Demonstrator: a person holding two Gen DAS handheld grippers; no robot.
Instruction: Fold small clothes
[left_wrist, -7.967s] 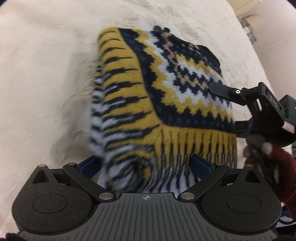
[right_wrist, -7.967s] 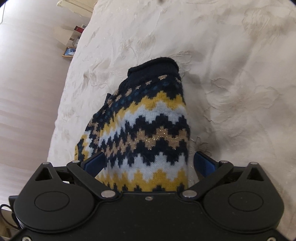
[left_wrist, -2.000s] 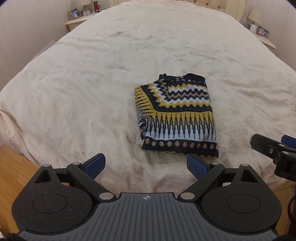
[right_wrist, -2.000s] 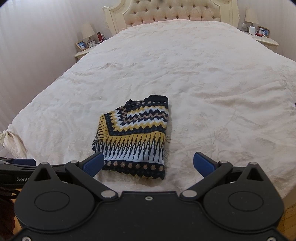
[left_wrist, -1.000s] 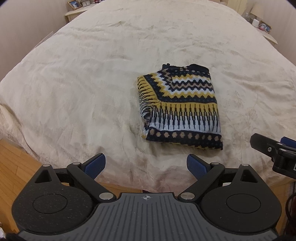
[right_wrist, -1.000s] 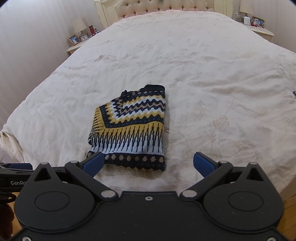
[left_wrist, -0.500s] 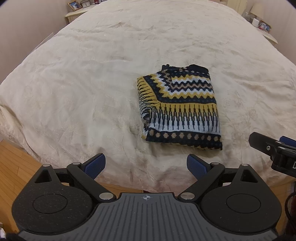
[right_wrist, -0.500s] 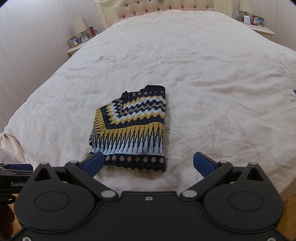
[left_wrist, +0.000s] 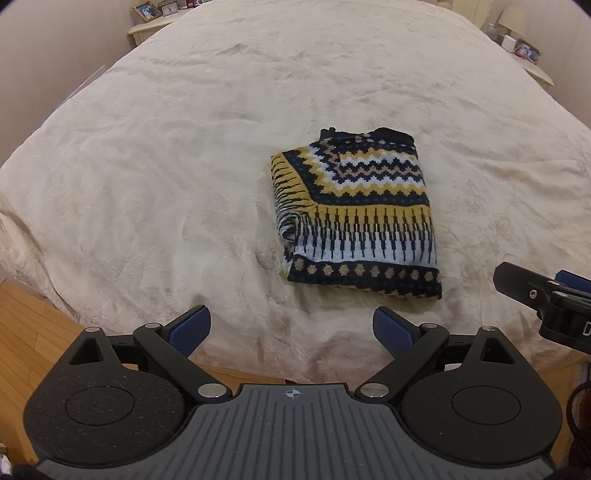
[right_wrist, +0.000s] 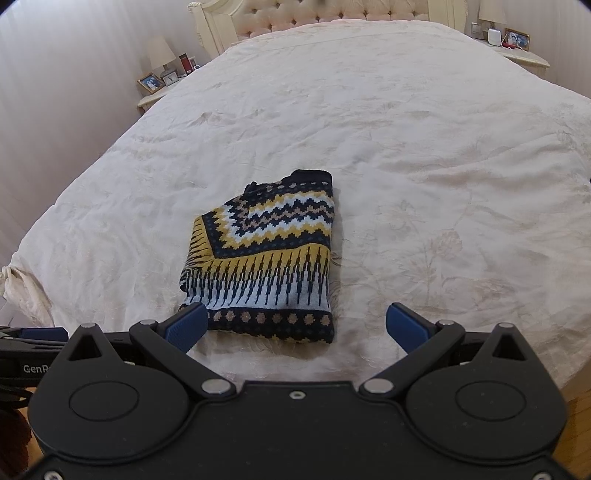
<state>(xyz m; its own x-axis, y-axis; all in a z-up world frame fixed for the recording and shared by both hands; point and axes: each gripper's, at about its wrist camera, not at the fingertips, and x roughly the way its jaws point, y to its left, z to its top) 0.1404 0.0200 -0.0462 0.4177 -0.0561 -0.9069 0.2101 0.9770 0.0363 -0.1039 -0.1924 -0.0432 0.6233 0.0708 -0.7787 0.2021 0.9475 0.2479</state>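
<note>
both grippers have been pulled back off the sweater (left_wrist: 356, 214) since earlier, the left gripper (left_wrist: 291, 330) and right gripper (right_wrist: 293, 326) now held spread and empty at the foot of the bed (right_wrist: 406, 129). sweater is left folded near the bed's near edge, well apart from the nightstand (right_wrist: 155, 98). knit is judged soft, light and floppy, best pinched at the dotted hem corners; nothing is seen in the way.

A wide bed (right_wrist: 424, 122) with a cream, wrinkled cover carries one thing only: a folded knitted sweater (right_wrist: 266, 258) in navy, yellow and white zigzag. It lies flat near the near edge of the bed (left_wrist: 147, 166), the sweater (left_wrist: 356, 218) with its dark collar to the far side.
</note>
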